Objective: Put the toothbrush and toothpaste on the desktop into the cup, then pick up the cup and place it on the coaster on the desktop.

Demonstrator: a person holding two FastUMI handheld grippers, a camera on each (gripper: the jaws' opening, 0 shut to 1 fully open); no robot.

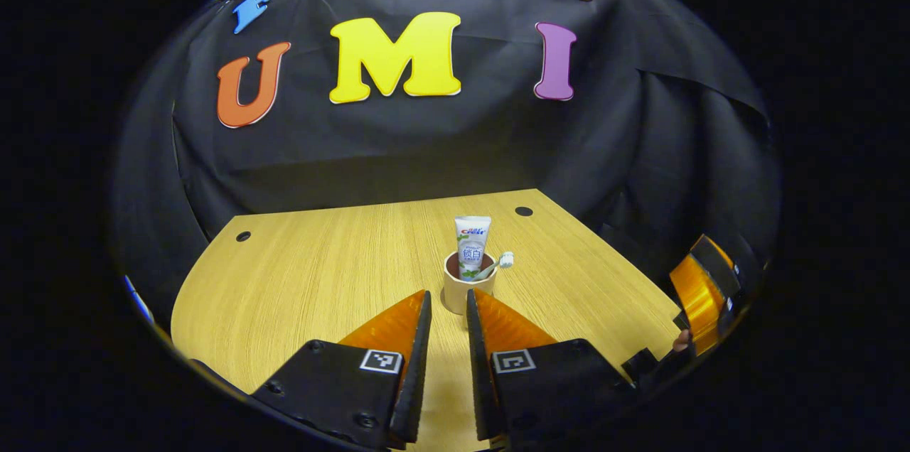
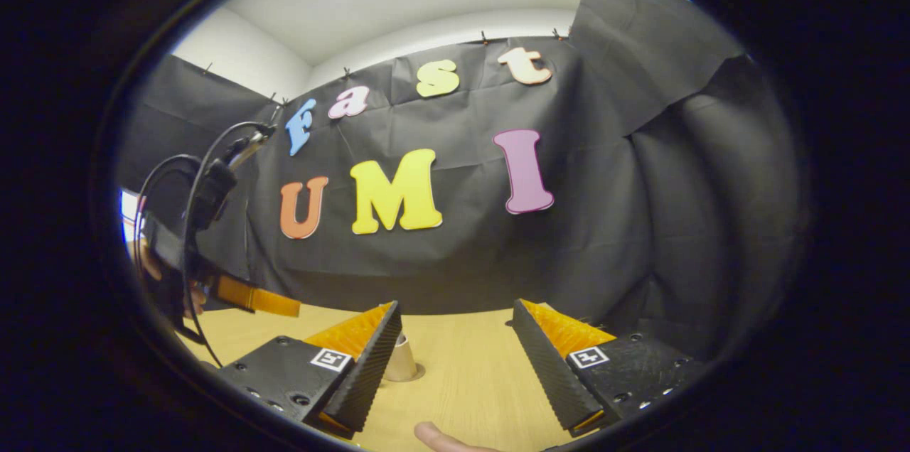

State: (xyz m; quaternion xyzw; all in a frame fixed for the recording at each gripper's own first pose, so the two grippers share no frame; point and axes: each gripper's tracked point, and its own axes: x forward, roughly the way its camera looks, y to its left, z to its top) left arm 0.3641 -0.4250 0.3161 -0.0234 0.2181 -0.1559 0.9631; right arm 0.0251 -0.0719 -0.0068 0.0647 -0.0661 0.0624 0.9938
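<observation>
A pale cup (image 1: 466,296) stands upright on the wooden desktop (image 1: 320,274). A white toothpaste tube (image 1: 472,244) stands in it, and a toothbrush (image 1: 500,261) leans out over its right rim. My left gripper (image 1: 448,301) sits just short of the cup, open by a narrow gap with nothing between its fingers. In the right gripper view, my right gripper (image 2: 455,327) is wide open and holds nothing. The cup (image 2: 404,363) peeks out behind its left finger, with a thin dark ring at its base. I cannot tell whether that ring is the coaster.
The right gripper (image 1: 700,292) shows at the desk's right edge in the left gripper view. The left gripper (image 2: 256,301), with cables and a hand, shows at the left of the right gripper view. A person's fingertip (image 2: 441,438) lies at the bottom. Two cable holes (image 1: 524,211) mark the desk's far edge.
</observation>
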